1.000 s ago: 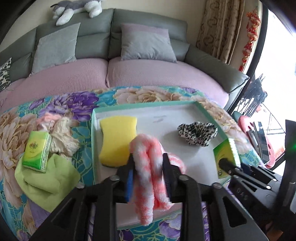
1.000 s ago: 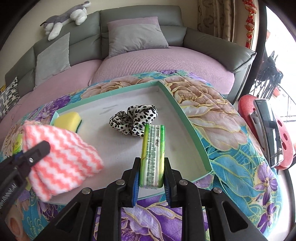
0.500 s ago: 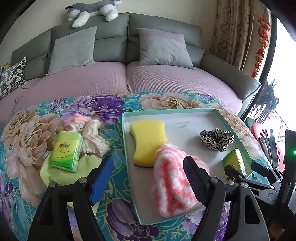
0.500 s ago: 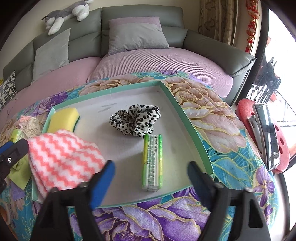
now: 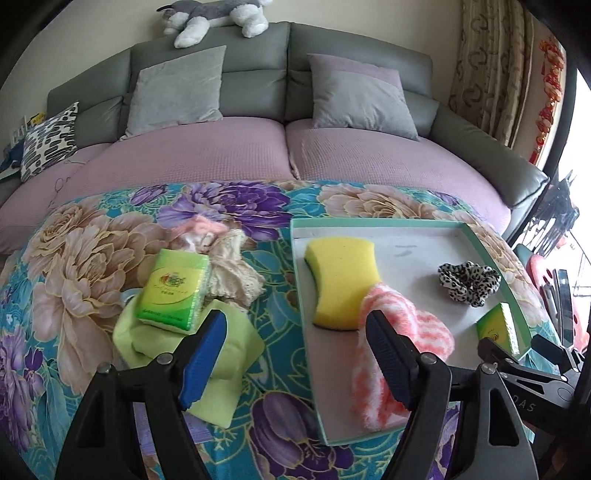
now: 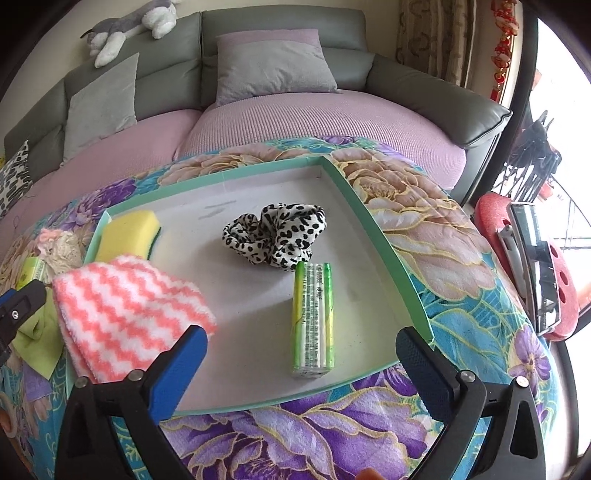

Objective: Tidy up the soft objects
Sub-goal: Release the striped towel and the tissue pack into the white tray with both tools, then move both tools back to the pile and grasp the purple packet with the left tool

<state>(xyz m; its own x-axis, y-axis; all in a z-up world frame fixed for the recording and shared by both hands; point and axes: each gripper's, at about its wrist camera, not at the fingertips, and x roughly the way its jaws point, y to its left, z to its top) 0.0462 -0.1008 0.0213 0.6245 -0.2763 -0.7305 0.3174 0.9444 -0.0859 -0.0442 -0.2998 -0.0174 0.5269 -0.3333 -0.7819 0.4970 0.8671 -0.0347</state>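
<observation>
A green-rimmed white tray (image 5: 406, 225) (image 6: 376, 225) holds a yellow sponge (image 5: 341, 280) (image 6: 127, 236), a pink-and-white zigzag cloth (image 5: 406, 332) (image 6: 125, 314), a leopard-print scrunchie (image 5: 467, 282) (image 6: 275, 236) and a green tissue pack (image 5: 498, 330) (image 6: 314, 317). Left of the tray lie another green tissue pack (image 5: 171, 290), a lime cloth (image 5: 229, 350) and a cream lace piece (image 5: 232, 269). My left gripper (image 5: 295, 350) is open, above the tray's left edge. My right gripper (image 6: 301, 365) is open, just short of the tissue pack in the tray.
The table has a floral cover (image 5: 92, 258) (image 6: 443, 251). A grey sofa with a purple seat (image 5: 288, 147) stands behind, with cushions and a plush dog (image 5: 214, 14). A red stool with a phone (image 6: 535, 266) is at the right.
Both grippers opened and pulled back. The left let go of the pink zigzag cloth in the tray, then swung left. The right let go of the green tissue pack in the tray.
</observation>
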